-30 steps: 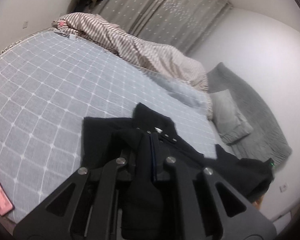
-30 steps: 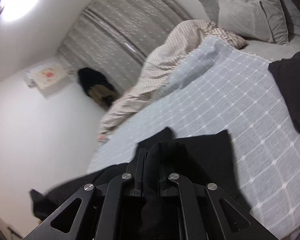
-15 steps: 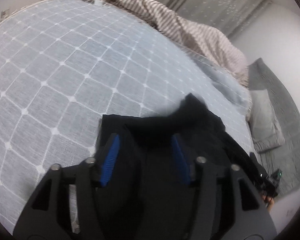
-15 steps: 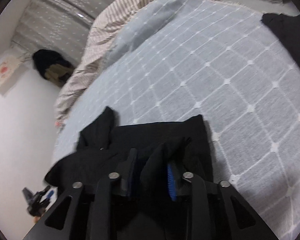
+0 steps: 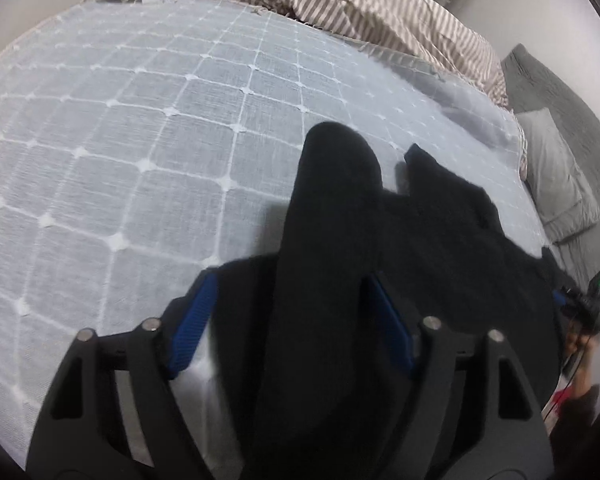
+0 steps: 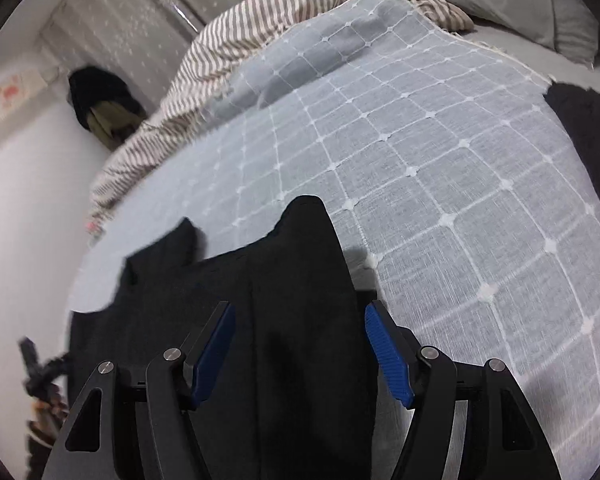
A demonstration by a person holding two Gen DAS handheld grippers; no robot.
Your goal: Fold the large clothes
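A large black garment (image 5: pixel 440 248) lies on the light blue checked bedspread (image 5: pixel 140 128). In the left wrist view my left gripper (image 5: pixel 288 324) is open, its blue pads apart on either side of a raised fold of the black cloth (image 5: pixel 332 200). In the right wrist view my right gripper (image 6: pixel 300 344) is also open, blue pads wide apart, with the garment (image 6: pixel 292 280) lying between and under them. A pointed flap (image 6: pixel 176 240) sticks out at the left. Neither gripper pinches the cloth.
A striped duvet (image 5: pixel 340 4) is bunched along the far side of the bed. Grey pillows (image 5: pixel 556 172) lie at the right in the left wrist view. Another dark garment (image 6: pixel 588 128) lies at the right edge in the right wrist view. Clothes (image 6: pixel 100 108) hang by the curtain.
Both grippers were shut on the black garment a second ago; they lowered it to the bed and opened. The cloth now rests loose between the pads.
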